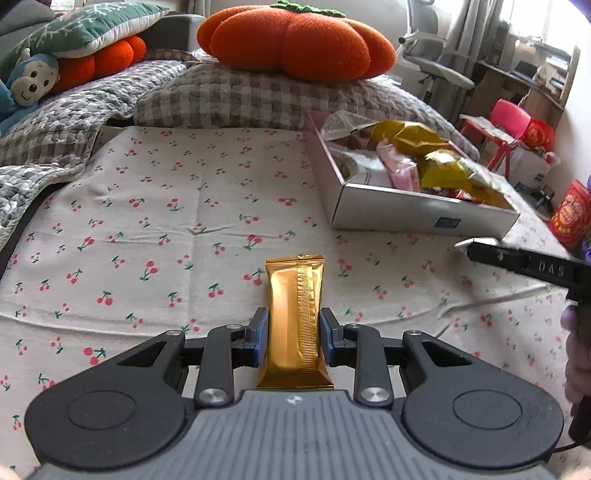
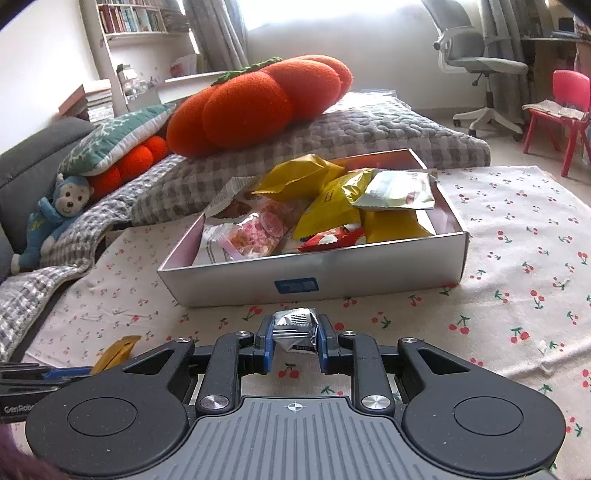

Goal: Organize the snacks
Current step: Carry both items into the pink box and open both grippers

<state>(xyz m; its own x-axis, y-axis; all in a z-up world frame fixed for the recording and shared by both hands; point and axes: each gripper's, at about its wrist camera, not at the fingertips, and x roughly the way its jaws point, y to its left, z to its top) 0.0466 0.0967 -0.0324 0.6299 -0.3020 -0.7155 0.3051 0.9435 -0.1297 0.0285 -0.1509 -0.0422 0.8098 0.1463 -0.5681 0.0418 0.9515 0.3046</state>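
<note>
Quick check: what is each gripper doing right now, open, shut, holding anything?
Left gripper: shut on a long gold foil snack bar.
Right gripper: shut on a small crinkled silver foil packet.

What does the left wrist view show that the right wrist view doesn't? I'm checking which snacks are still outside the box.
Only the left wrist view: the whole gold bar clamped in the left claw, and a red tin at the right edge.
Only the right wrist view: a silver packet gripped in the right claw, and a bookshelf.
Both: the snack box and the cherry-print cloth.
</note>
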